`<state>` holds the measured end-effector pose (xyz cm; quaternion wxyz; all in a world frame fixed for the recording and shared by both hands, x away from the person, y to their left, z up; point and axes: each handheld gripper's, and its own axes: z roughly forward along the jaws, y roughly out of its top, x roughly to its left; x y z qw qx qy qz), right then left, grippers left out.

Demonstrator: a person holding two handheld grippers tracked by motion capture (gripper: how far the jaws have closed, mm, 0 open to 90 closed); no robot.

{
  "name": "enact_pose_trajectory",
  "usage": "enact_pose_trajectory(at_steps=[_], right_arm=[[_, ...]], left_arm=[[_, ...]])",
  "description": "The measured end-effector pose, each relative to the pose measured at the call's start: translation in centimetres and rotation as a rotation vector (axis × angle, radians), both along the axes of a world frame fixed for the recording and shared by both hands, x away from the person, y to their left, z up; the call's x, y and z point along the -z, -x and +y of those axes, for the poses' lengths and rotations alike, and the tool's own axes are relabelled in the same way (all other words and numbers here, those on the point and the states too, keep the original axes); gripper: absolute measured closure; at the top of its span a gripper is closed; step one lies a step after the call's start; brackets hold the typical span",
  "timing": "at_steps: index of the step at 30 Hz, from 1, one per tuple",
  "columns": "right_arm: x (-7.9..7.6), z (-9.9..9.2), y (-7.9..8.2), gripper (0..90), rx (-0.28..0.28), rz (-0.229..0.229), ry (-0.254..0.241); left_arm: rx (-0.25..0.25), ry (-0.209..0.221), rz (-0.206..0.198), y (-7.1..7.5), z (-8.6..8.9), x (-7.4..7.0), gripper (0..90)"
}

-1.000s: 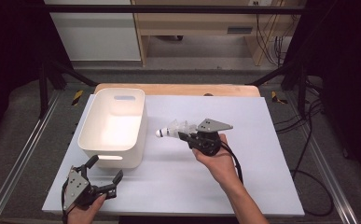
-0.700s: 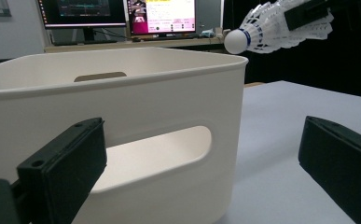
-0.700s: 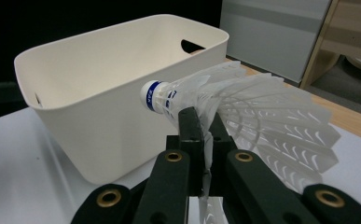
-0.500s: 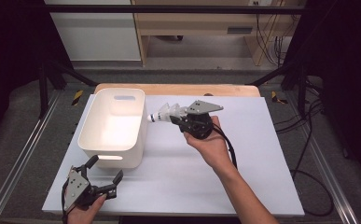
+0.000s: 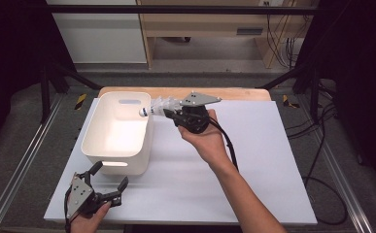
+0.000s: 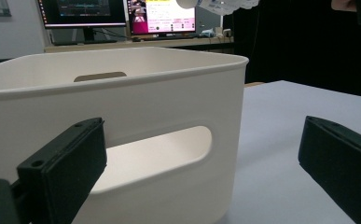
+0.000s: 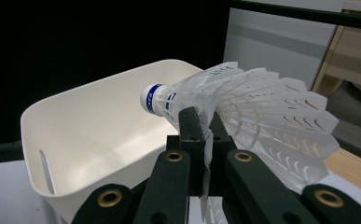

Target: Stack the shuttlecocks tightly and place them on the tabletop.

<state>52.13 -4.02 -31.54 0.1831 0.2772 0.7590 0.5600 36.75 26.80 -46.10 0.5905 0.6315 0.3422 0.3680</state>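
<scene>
The pick-up looks done: the right gripper (image 5: 172,115) is clamped tight on the skirt of a white plastic shuttlecock with a blue band at its cork (image 7: 201,100), and holds it in the air at the far right rim of the white rectangular plastic bin with slotted handles (image 5: 92,145). The cork end points left, over the bin's edge. Judging from that, what is left is the last short carry over the opening and the release; the bin's inside looks bare as far as I can see. The left gripper (image 5: 109,183) rests on the white surface (image 5: 253,170) at the near left, jaws spread wide and holding nothing, facing the bin's near wall.
</scene>
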Motion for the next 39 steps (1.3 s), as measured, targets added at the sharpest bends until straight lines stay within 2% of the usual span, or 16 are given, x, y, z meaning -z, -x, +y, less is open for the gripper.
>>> enact_pose_trajectory(at_steps=[7, 20, 23, 28, 39], right_arm=[[-0.4, 1.4, -0.4, 89.7, -0.02, -0.003, -0.004], [-0.2, 3.1, -0.8, 89.7, -0.043, 0.007, -0.014], [0.0, 3.4, -0.8, 89.7, -0.05, 0.009, -0.011], [0.2, 4.0, -0.9, 89.7, -0.057, 0.011, -0.002], [0.3, 5.5, -1.2, 89.7, -0.076, 0.01, 0.02]], left_arm=[[0.004, 0.002, -0.002, 0.0, -0.1, 0.0, 1.1], [-0.002, -0.001, -0.005, 0.0, 0.0, 0.0, 1.1], [-0.003, 0.001, -0.006, 0.0, 0.0, -0.1, 1.1], [-0.018, 0.006, -0.031, 0.2, 0.1, -0.3, 1.3], [-0.015, 0.01, -0.028, 0.2, 0.3, -0.3, 1.4]])
